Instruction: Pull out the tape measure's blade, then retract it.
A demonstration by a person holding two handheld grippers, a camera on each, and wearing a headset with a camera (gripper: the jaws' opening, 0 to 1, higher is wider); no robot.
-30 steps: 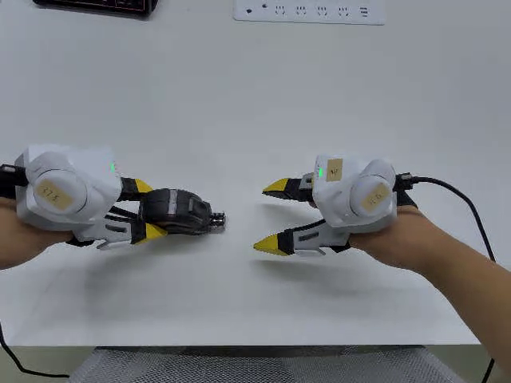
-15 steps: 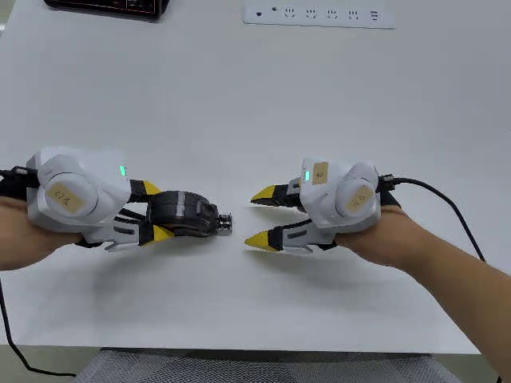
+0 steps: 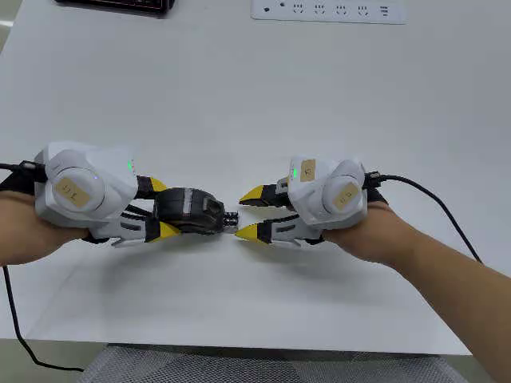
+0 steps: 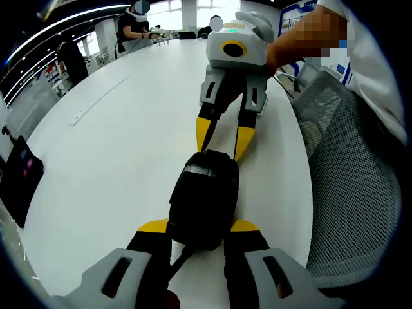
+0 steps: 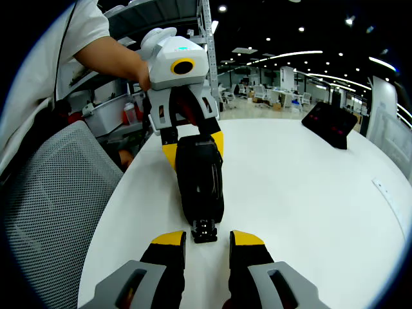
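On the near white surface point(image 3: 239, 104), one tape measure point(image 3: 192, 211) sits clamped in the left gripper point(image 3: 162, 208). The right gripper point(image 3: 247, 213) has its two jaws narrowly apart, flanking the blade hook point(image 3: 231, 216). One power strip point(image 3: 331, 10) lies far off.

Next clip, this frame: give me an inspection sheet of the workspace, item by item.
Surface: white table.
Job's things: black tape measure clamped in the left gripper; its blade hook points at the right gripper, blade not pulled out.
Clutter: power strip and dark device at the far edge.
Grippers: left shut on the tape measure; right open, jaws either side of the hook.
Cables: right cable and left cable, both black.
Surroundings: mesh chair at the near edge; open office beyond.
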